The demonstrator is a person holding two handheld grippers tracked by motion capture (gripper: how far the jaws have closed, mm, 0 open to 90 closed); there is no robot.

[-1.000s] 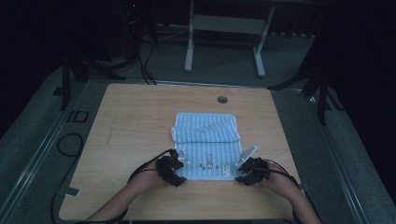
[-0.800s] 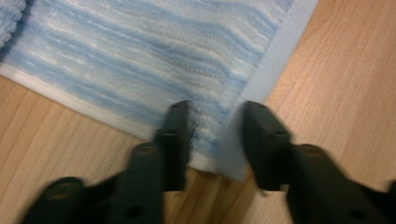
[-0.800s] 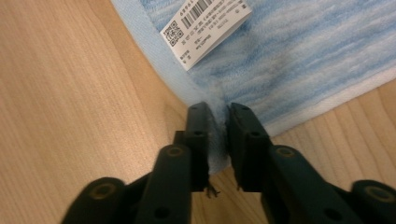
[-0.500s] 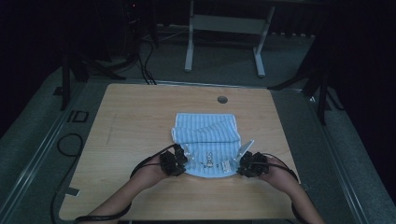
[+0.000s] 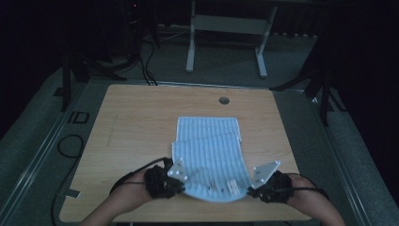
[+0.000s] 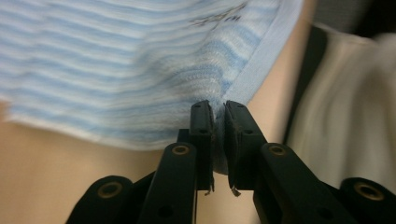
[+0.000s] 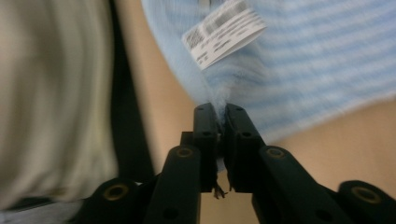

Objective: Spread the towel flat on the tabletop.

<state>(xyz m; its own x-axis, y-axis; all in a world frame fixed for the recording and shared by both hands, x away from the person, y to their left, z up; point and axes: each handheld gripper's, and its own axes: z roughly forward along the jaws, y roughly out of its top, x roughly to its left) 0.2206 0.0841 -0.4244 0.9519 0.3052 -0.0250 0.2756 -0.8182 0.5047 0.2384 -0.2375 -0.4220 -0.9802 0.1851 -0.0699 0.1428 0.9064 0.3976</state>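
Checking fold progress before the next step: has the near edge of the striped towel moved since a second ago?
Yes. The towel's near edge, pinched by the left gripper and right gripper, has come off the table and moved slightly toward the round hole.

bare tabletop left and beyond striped towel — grommet hole far

the room is dim, its upper edges and both sides falling to near black. a light wooden table sits in the middle of the frame, with a round cable hole near its far edge. grey carpeted floor surrounds it. a white metal frame stand rises at upper centre. dark cables trail across the floor at upper left, and a black cable loop lies at the left of the table.
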